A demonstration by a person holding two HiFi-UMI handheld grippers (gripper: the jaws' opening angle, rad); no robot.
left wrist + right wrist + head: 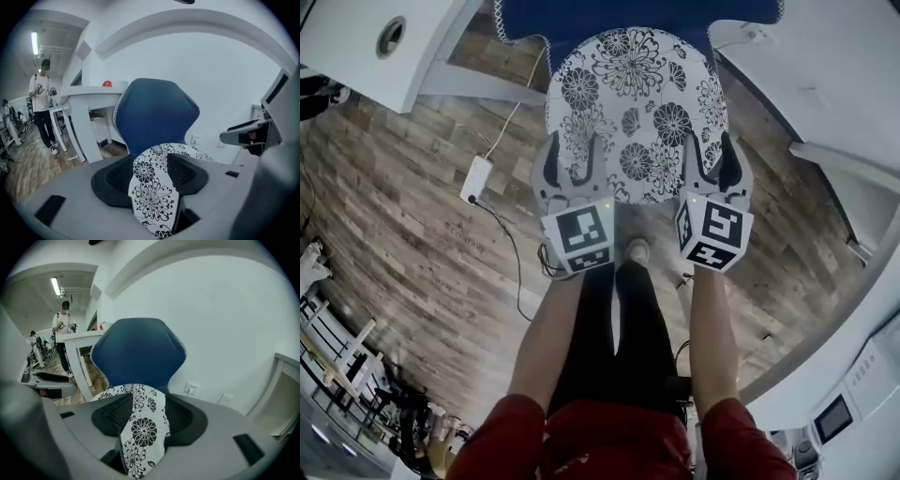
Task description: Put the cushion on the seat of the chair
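While you stood facing the chair (628,17), both of your hand-held grippers were closed on the cushion (633,98). The left hand-held gripper (575,159) pinched its near edge on the left side and the right hand-held gripper (711,157) pinched the same edge on the right, each with its jaws drawn narrow around the floral fabric. The round black-and-white cushion stretched away from you, roughly flat, and its far edge reached toward the chair's blue back, which stood upright just behind it in both gripper views. From above, the cushion covered whatever lay under it and the seat itself did not show, so you could not tell whether the cushion rested on the seat or hung just over it. My reading is that the placing step was in hand, with the cushion at or right above where the task wanted it. The next move called for keeping the two grips level so the cushion lay flat and centred against the back, and for making sure its weight sat on the seat before either grip loosened. A cable (511,253) with a white adapter (476,178) lay on the wooden floor (412,187) to your left, well apart from the chair.
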